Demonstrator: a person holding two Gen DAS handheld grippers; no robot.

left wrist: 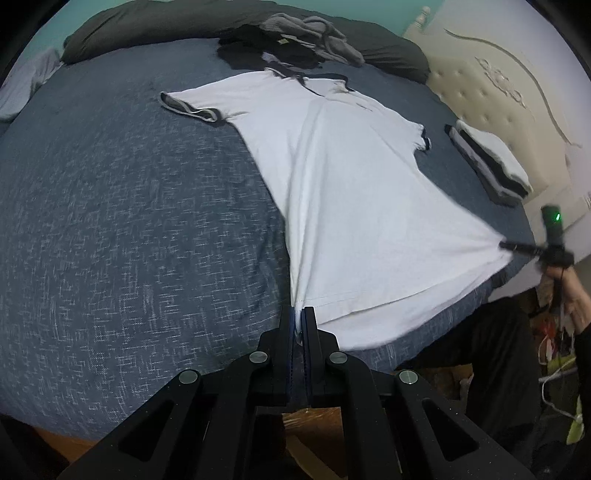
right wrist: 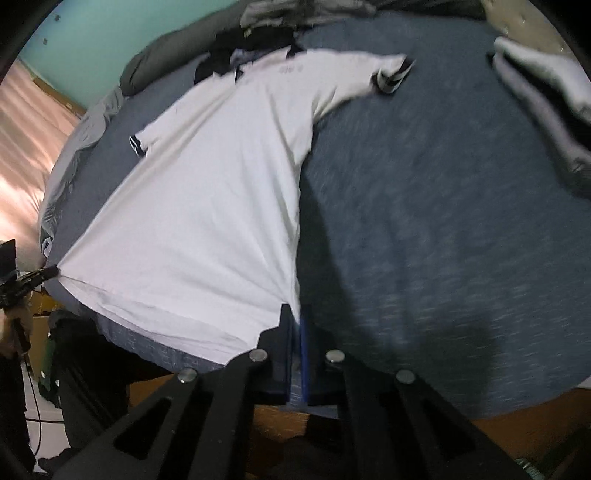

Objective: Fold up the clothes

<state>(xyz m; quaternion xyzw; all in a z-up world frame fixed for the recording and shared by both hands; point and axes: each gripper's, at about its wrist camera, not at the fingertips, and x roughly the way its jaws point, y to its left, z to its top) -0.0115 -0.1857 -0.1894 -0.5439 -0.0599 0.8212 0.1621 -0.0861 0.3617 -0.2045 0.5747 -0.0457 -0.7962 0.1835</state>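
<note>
The white shirt point(left wrist: 351, 192) is spread flat on the bed point(left wrist: 129, 221) ahead of both jaws, its hem corners clamped by the left gripper point(left wrist: 298, 314) and right gripper point(right wrist: 295, 317). Spreading seems finished; folding calls for lifting both corners together toward the collar.

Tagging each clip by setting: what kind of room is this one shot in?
Most likely a home bedroom: a wide bed under a blue-grey heathered sheet, a cream tufted headboard, and dark olive pillows beside a loose clothes pile.

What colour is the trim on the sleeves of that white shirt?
Dark navy or black bands edge the white short-sleeved polo shirt's sleeve cuffs, clearest in the right wrist view.
</note>
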